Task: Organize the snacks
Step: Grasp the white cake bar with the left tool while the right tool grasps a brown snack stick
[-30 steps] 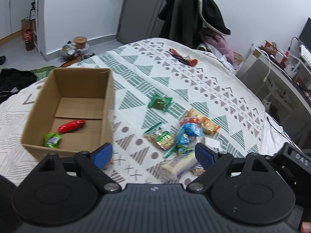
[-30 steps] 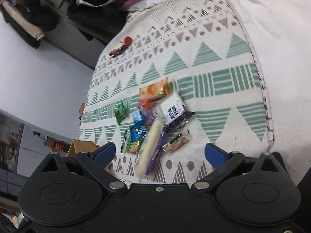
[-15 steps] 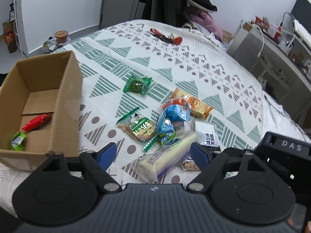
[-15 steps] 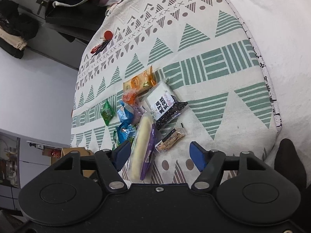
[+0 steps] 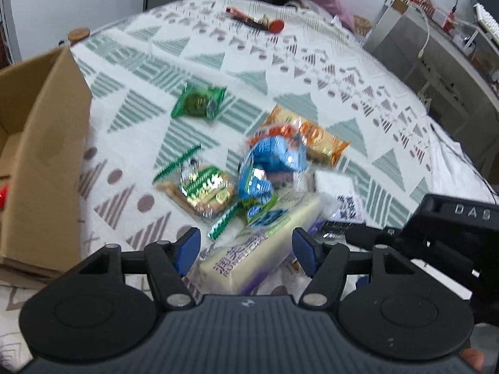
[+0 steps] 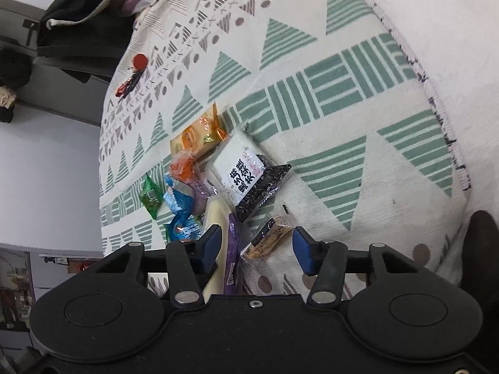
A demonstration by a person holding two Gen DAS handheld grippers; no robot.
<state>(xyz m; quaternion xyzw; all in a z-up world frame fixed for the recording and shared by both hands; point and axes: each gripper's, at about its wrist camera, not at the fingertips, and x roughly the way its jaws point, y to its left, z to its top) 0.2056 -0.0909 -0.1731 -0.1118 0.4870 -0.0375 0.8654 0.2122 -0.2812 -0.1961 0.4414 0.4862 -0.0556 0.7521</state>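
The left gripper point(image 5: 246, 249) has its jaws apart with the long cream cake bar point(image 5: 259, 249) lying between them, and the right gripper point(image 6: 257, 249) likewise stands spread, a small brown snack bar point(image 6: 266, 243) between its tips. Just beyond the left jaws lie a blue packet point(image 5: 274, 162), a green-striped biscuit point(image 5: 202, 187) and an orange pack point(image 5: 315, 137) on the patterned bed point(image 5: 280, 71). To their left stands the cardboard box point(image 5: 46, 155); farther ahead lies a green packet point(image 5: 199, 103).
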